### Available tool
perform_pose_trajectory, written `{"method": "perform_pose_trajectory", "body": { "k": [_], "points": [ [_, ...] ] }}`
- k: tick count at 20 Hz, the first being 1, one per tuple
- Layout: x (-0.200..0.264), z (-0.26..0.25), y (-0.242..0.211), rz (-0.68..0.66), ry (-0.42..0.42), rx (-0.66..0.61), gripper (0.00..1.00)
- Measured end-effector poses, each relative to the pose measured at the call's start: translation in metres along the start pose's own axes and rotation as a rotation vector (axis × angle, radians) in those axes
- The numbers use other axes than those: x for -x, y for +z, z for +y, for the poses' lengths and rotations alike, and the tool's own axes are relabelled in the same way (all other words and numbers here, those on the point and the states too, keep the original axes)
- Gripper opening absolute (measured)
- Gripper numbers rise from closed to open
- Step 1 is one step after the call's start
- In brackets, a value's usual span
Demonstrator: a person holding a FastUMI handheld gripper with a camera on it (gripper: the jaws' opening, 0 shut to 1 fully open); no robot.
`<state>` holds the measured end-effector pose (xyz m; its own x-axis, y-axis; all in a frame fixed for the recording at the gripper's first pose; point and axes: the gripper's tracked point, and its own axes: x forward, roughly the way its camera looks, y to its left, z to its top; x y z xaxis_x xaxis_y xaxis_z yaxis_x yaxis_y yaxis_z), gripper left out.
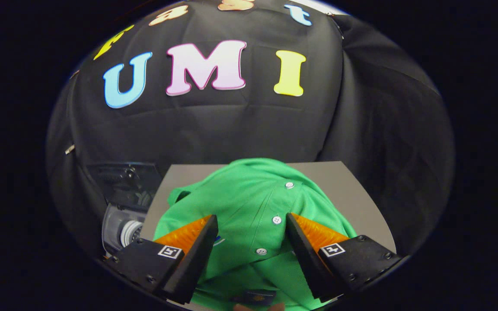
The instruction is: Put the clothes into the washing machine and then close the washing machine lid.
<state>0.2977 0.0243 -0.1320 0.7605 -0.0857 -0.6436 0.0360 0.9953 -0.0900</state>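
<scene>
A: Where's the shirt [249, 203] rn?

B: Green one w/ white buttons, lying crumpled on the grey desk [352, 190]. It covers most of the desk's middle and front; bare desk shows to the right and a strip on the left.

A: Tongs [251, 222]?

B: Spread wide apart, not clamped on anything. The fingers sit one each side of the button placket, w/ cloth between them. The tips look right at the fabric, but can't tell if they actually touch it or hang just above.

A: And the washer [123, 207]?

B: Left of the desk, lower down, beyond the left finger. Dark top part w/ a clear plastic section below it and sth white and ribbed inside. Can't tell if the lid's up or down from here.

A: Anything else?

B: Small dark tag [255, 297] on the shirt's near edge, between the fingers, close to the cam. Black cloth wall [240, 125] behind the desk.
</scene>
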Motion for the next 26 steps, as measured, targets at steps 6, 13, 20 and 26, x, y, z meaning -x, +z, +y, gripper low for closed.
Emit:
{"method": "perform_pose_trajectory", "body": {
  "k": [6, 13, 20, 26],
  "points": [
    [-0.007, 0.003, 0.000, 0.029, -0.012, 0.035, 0.83],
    [-0.003, 0.003, 0.006, 0.027, -0.030, -0.086, 0.17],
    [0.062, 0.016, 0.051, -0.049, 0.074, -0.190, 0.17],
    [0.104, 0.056, 0.082, -0.109, 0.141, -0.202, 0.17]
  ]
}}
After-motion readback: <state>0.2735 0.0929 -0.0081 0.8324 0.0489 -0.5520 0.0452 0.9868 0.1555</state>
